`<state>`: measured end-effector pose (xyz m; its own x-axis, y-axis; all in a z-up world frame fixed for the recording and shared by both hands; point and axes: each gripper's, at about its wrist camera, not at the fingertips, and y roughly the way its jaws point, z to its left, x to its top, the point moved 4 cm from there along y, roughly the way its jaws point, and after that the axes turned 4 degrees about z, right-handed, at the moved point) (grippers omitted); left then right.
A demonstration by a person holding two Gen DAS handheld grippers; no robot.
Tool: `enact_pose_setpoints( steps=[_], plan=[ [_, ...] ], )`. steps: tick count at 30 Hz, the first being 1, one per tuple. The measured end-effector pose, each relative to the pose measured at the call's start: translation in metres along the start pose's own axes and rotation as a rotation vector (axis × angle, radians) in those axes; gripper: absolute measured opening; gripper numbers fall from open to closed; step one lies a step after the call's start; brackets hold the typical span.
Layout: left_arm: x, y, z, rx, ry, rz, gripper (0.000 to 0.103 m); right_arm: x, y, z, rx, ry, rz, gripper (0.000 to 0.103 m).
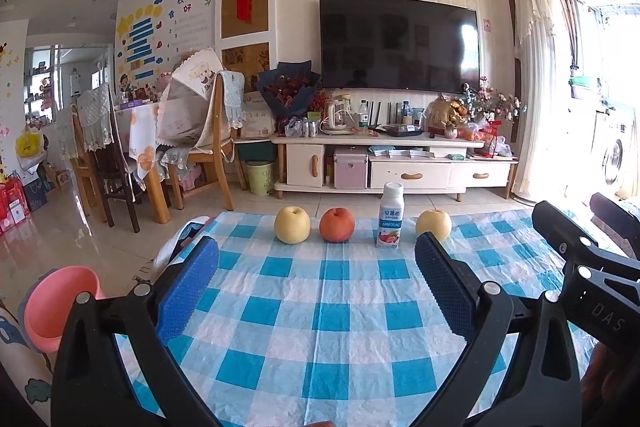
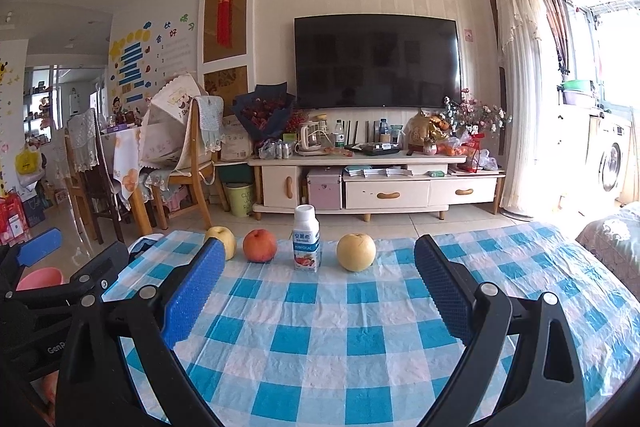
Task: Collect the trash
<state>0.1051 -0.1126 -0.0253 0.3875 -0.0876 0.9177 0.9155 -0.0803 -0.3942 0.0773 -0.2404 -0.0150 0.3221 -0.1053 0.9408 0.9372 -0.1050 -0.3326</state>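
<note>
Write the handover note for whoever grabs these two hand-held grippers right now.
Left hand-held gripper: open, empty, above the table's near side.
Right hand-held gripper: open, empty, alongside it.
On the blue-and-white checked tablecloth, far edge, in a row: yellow pear, red-orange apple, white yogurt-drink bottle standing upright, second yellow pear.
Pink plastic bin sits low off the table's left edge.
Done: nothing collected.
Left: probably the bottle is the trash; grasp it and bin it.

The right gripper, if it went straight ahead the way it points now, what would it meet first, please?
Probably the yogurt bottle, which stands nearly centred between the open right gripper fingers, with the pear just beside it. The checked cloth before them looks free, though depth is hard to judge.
</note>
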Motion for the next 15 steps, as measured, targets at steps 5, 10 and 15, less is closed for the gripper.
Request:
enact_pose_setpoints(
  steps=[5,10,15],
  plan=[
    [-0.004,0.009,-0.004,-0.004,-0.002,0.012,0.099,-0.002,0.005,-0.004,-0.006,-0.004,0.008,0.094],
    [-0.011,0.024,-0.005,-0.006,-0.004,0.035,0.099,-0.006,0.013,-0.008,-0.012,-0.015,0.026,0.094],
    [-0.021,0.044,-0.007,-0.016,-0.013,0.067,0.099,-0.016,0.027,-0.008,-0.016,-0.025,0.073,0.094]
  ],
)
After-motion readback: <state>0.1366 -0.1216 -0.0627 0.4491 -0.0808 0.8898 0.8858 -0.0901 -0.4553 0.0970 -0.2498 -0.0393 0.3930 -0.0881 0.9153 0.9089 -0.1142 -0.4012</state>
